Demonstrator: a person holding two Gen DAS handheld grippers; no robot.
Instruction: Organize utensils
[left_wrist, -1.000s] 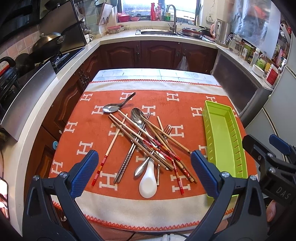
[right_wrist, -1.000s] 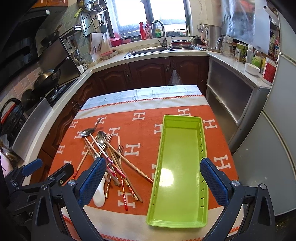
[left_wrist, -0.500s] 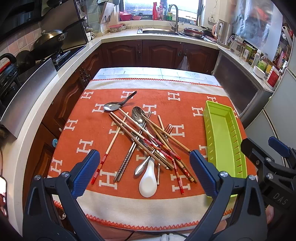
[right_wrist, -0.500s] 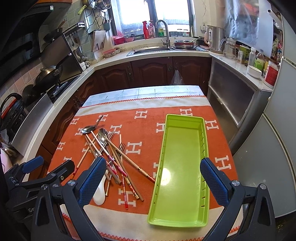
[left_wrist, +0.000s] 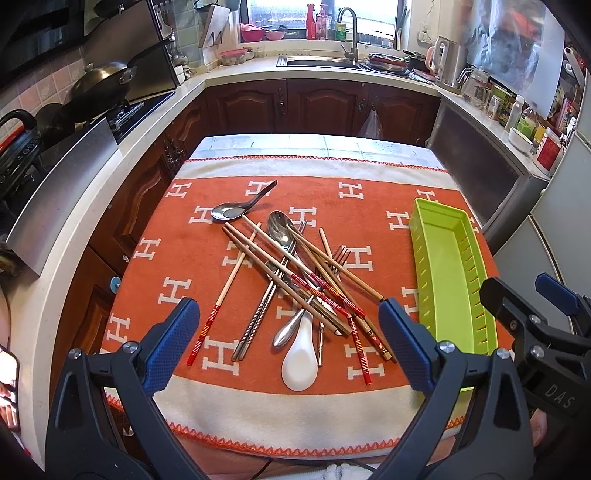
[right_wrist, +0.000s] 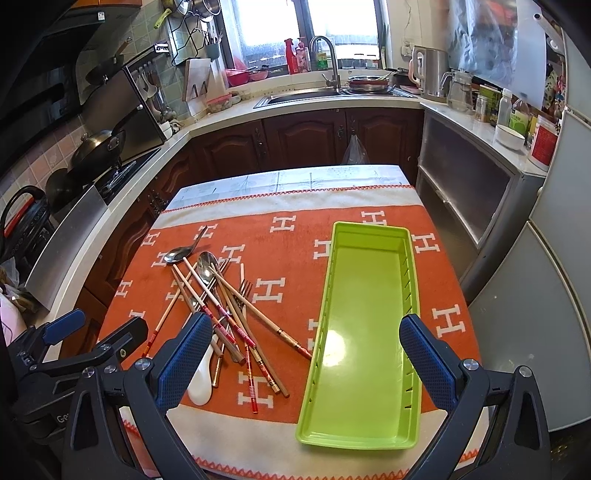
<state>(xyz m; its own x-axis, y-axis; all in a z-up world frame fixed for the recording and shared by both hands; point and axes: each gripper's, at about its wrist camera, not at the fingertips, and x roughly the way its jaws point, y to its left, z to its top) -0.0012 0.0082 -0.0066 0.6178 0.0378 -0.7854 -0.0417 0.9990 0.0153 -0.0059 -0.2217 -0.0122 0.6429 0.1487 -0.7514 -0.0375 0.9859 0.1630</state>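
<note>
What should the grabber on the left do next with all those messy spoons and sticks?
Probably lower the left gripper onto the white ceramic spoon. Its jaws are open and empty, the spoon lies nearest, at the edge of the pile, and the long green plastic tray beside the pile holds nothing yet.

A tangled pile of utensils lies on the left half of the orange cloth: wooden chopsticks (left_wrist: 295, 266) with red-banded ends crossing one another, a pair of metal chopsticks (left_wrist: 258, 314), a steel spoon (left_wrist: 281, 230) under them, a fork (left_wrist: 338, 258), and a white ceramic spoon (left_wrist: 300, 358) at the near edge. A second steel spoon (left_wrist: 236, 208) lies apart at the far side. The long lime-green tray (right_wrist: 365, 332) lies empty to the right.
</note>
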